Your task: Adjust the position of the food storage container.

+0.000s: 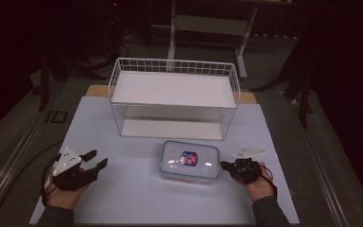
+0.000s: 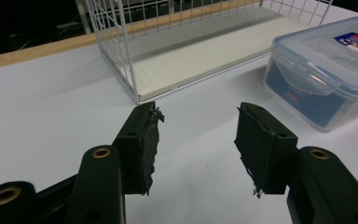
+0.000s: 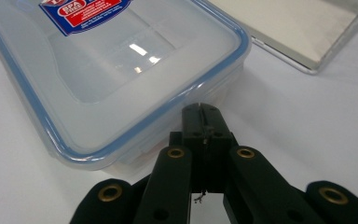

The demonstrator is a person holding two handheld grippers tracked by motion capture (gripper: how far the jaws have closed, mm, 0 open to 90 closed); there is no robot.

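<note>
I see the box (image 1: 189,160) flat on the white mat (image 1: 123,189), lower centre of the high view, lid on, blue seal round the rim, red-blue label on top. Just behind it stands the wire rack (image 1: 174,97), 2 shelves, both bare.

Right gripper (image 1: 223,165), lower right of the high view: jaws pressed together, nothing between them. Its tip sits at the box's right short end. In the right gripper view the closed tips (image 3: 200,112) are right against the side wall under the lid rim; I can't tell if they actually touch. Box (image 3: 107,70) takes the upper left of that frame, a rack shelf corner (image 3: 303,32) the upper right.

Left gripper (image 1: 99,160), lower left of the high view, well apart from the box, resting low over the mat. Jaws spread, holding nothing. In the left gripper view I see bare mat through the gap (image 2: 198,123), the taped pads (image 2: 150,140) frayed at the edges, rack (image 2: 121,56) at upper centre, box (image 2: 326,74) at the right edge.

A hand (image 1: 260,187) holds the right gripper.
</note>
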